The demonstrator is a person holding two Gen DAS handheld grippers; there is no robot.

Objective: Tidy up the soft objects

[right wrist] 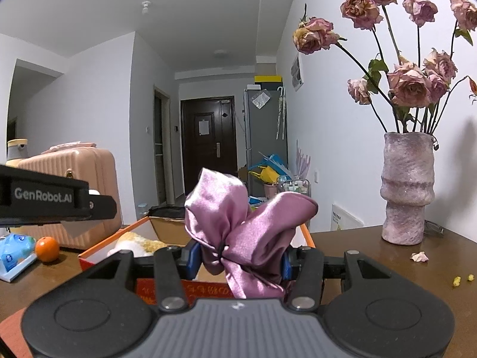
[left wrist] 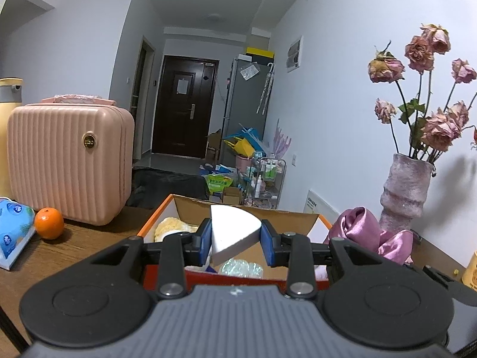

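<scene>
Fig. legend — both tools loaded over the box. Your left gripper (left wrist: 236,238) is clenched on a white foam wedge (left wrist: 232,232), held above the open orange-rimmed box (left wrist: 155,217); your right gripper (right wrist: 238,258) is clamped on a bunched pink satin bag (right wrist: 247,229) at the box's right side, cloth spilling above and below the pads.

Already in the box: a cream plush item (left wrist: 171,228) and a clear crinkly wrap (left wrist: 241,268).

Risks, judged from here:
- Wedge is gripped by flat blue pads (left wrist: 205,240) w/ its point sticking out, so it may pivot or pop free if you squeeze harder.
- Satin is slick; a loose fold could slide out or snag on the box rim.
- Both tools sit close together, so they may collide if you lower both at once.
- Vase of dried roses (right wrist: 407,188) stands near on the right; a wide swing could tip it.
- Orange (left wrist: 49,223) on the left could roll if the table (left wrist: 74,247) is bumped.
</scene>
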